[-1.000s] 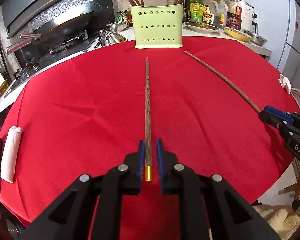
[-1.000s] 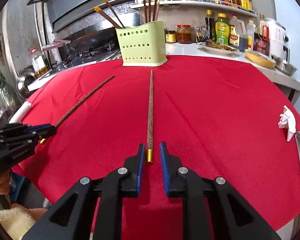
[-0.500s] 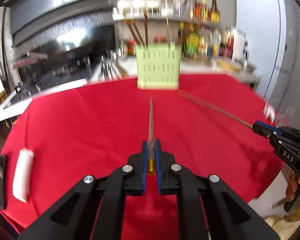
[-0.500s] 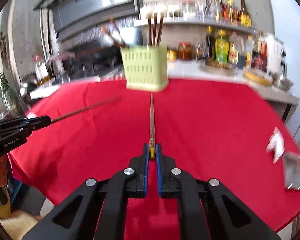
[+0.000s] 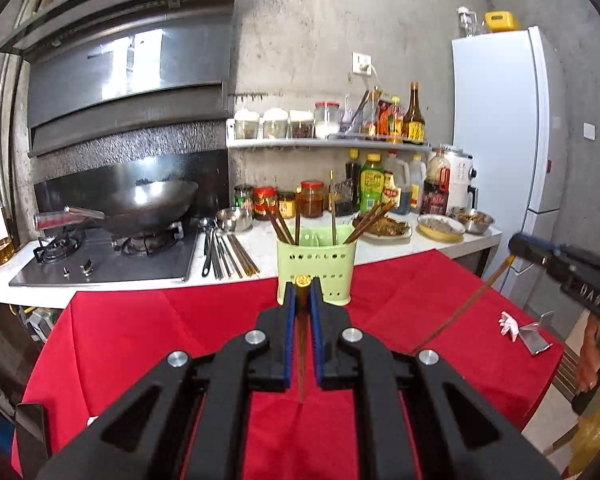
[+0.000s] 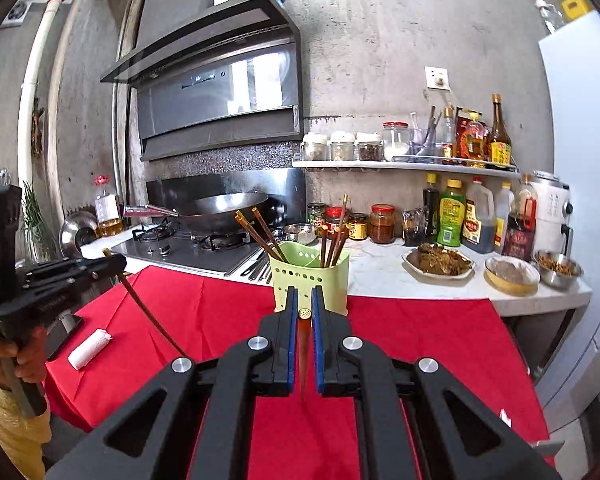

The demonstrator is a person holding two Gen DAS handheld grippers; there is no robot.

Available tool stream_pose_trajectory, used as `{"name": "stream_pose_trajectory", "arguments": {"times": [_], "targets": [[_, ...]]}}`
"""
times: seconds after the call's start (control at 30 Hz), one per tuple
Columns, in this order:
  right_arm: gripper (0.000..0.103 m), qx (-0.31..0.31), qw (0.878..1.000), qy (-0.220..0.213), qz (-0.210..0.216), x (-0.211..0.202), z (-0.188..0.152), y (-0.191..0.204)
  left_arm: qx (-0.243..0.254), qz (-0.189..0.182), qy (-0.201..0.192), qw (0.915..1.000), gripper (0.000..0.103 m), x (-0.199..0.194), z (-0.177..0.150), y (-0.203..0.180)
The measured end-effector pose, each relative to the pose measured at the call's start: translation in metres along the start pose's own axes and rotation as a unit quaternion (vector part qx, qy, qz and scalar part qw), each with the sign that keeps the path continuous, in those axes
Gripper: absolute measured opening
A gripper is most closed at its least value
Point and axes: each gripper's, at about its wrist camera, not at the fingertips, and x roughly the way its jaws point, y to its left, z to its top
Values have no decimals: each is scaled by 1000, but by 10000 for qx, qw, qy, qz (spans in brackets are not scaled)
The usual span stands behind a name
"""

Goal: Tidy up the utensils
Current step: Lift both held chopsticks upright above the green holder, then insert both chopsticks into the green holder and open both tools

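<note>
Table: a red cloth point(image 5: 140, 332) covers the round table, which butts against the white counter point(image 6: 380, 272) at the far side.
Holder: a pale green perforated utensil holder point(image 5: 316, 260) stands at the cloth's far edge, upright, with several brown chopsticks leaning out of it.
Left gripper: the left gripper point(image 5: 302, 292) is clamped on a brown chopstick point(image 5: 302, 344) near its gold cap; the stick hangs down between the blue pads, tip towards the cloth.
Right gripper: the right gripper point(image 6: 304, 304) pinches a second chopstick point(image 6: 303, 356) the same way, gold cap at the fingertips, shaft dropping below.
Pose: both grippers are held above the cloth, angled slightly down, aimed at the holder, side by side and apart; each shows in the other's view with its stick slanting to the cloth.
Hands: a hand point(image 6: 24, 360) grips the left handle; fingers point(image 5: 592, 356) wrap the right handle at the frame edge.
Hard to make out: whether either chopstick tip touches the cloth cannot be told.
</note>
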Motion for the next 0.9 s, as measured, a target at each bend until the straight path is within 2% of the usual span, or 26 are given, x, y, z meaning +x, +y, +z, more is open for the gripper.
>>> {"name": "stream_pose_trajectory", "arguments": {"times": [0.2,0.33,0.4,0.47,0.5,0.63,0.77,0.9], "targets": [[8,-65,9999,125,1,28,15,-1,7,25,-4,10000,7,13,7,6],[8,-175,9995,247,-48,37,12,0,24,71,467,9989,7,33,1,7],[8,-223,9995,220,-104,36,11,0,109,151,471,9987,7,36,-4,7],[7,-214,9996,166,-51,36,13,0,121,38,453,9989,7,35,-2,6],[7,-312,9994,28,-162,34,16,2,164,124,337,9992,7,33,1,6],[7,-286,9993,-187,121,41,44,3,148,98,-96,9998,7,32,27,8],[7,-319,9981,-477,217,56,71,5,95,81,-547,9984,7,39,59,7],[7,-346,9931,-1099,219,64,113,4,125,-135,-1043,9944,7,45,102,-2]]}}
